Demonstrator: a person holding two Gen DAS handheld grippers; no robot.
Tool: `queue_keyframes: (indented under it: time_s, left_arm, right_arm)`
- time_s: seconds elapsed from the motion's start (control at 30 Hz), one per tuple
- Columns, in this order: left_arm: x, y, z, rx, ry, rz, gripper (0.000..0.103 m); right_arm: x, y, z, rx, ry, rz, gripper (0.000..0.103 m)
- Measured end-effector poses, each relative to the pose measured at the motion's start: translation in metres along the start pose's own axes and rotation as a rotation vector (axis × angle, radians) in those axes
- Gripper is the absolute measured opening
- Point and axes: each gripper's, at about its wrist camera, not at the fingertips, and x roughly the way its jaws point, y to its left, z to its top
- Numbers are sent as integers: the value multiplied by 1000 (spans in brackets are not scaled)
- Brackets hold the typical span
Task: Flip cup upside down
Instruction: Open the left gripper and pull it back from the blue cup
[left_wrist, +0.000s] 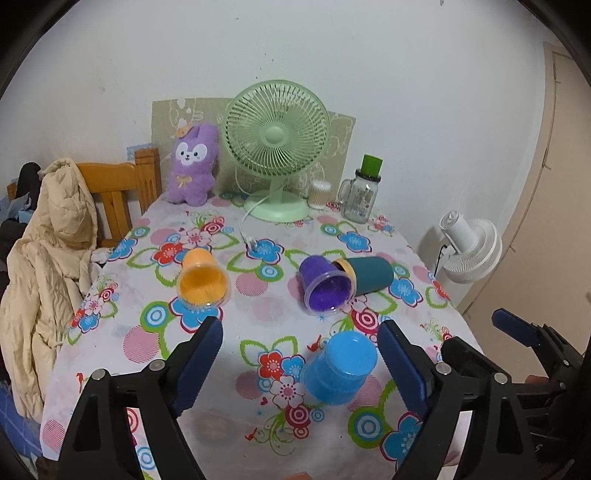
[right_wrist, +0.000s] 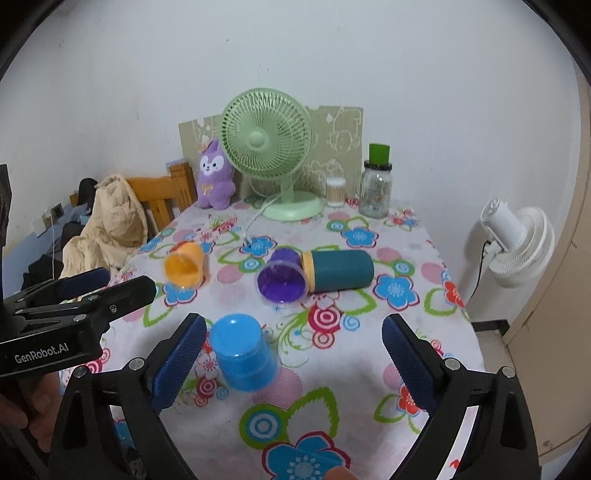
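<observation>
A blue cup (left_wrist: 340, 367) stands upside down on the flowered tablecloth (left_wrist: 258, 332), near the front; it also shows in the right wrist view (right_wrist: 243, 354). An orange cup (left_wrist: 202, 278) (right_wrist: 184, 266), a purple cup (left_wrist: 325, 286) (right_wrist: 282, 277) and a teal cup (left_wrist: 371, 275) (right_wrist: 341, 268) lie on their sides further back. My left gripper (left_wrist: 299, 360) is open and empty, with the blue cup between its fingers near the right one. My right gripper (right_wrist: 295, 354) is open and empty; the blue cup stands just beside its left finger (right_wrist: 181, 358).
A green desk fan (left_wrist: 277, 147), a purple plush toy (left_wrist: 192, 166), a cotton swab jar (left_wrist: 319, 192) and a glass jar with a green lid (left_wrist: 362, 192) stand at the table's back. A wooden chair with a beige coat (left_wrist: 48, 266) is left; a white fan (left_wrist: 469, 247) is right.
</observation>
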Motion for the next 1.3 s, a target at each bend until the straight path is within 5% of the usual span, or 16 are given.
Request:
queue_keyframes:
  time_s: [0.3, 1.3]
  left_arm:
    - [-12, 9, 4, -29, -43, 1, 101]
    - [-20, 16, 4, -25, -58, 10, 101]
  right_arm:
    - [-11, 9, 6, -18, -33, -26, 99]
    - [-17, 10, 13, -3, -53, -59, 100]
